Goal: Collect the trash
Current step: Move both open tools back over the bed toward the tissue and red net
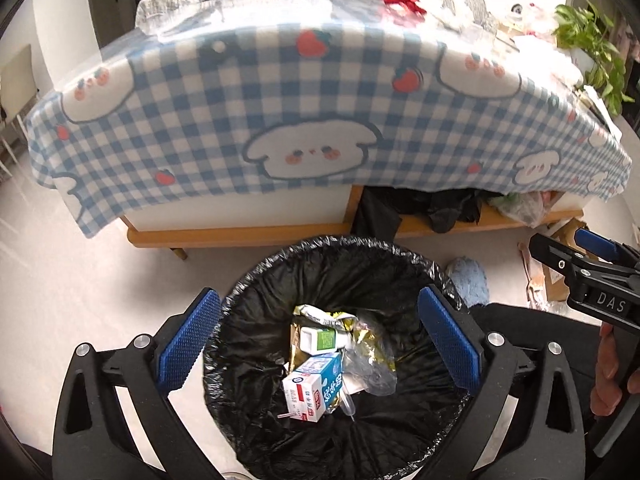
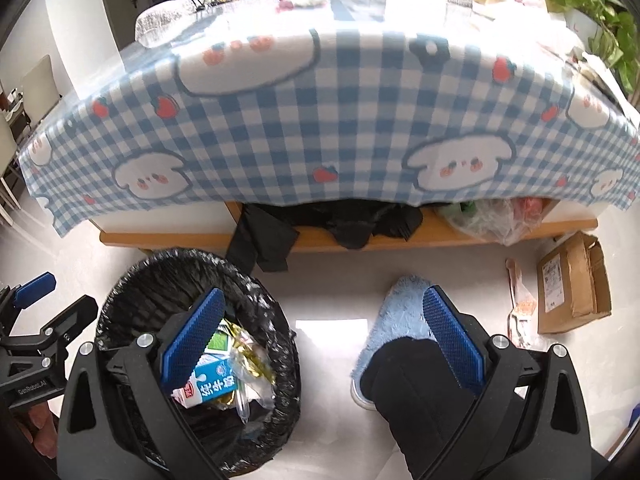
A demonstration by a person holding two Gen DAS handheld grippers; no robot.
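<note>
Blue ribbed pads of my left gripper [image 1: 320,336] stand as wide as they go, nothing between them, framing the round bin lined with a crinkled black plastic bag [image 1: 256,292] straight below. I hold it over the mouth like this so that whatever I let go falls inside rather than on the pale floor [image 1: 100,300].

Down in the bag lies the trash: a white-and-blue milk carton [image 1: 314,386] with a red mark on its end face, tipped on its side at about 6 o'clock in the pile. At 12 o'clock from it sits a small white-and-green box [image 1: 320,338], and crumpled gold foil wrapper [image 1: 340,320] lies around that. A clear plastic bag [image 1: 370,372] is bunched at 3 o'clock, touching the carton.

My right gripper [image 2: 324,340] also hangs wide and empty, off to the bin's 3 o'clock above my fluffy light-blue slipper [image 2: 396,312]. I judge it free for the next piece, perhaps the torn brown cardboard box [image 2: 572,284] on the floor further right.
</note>
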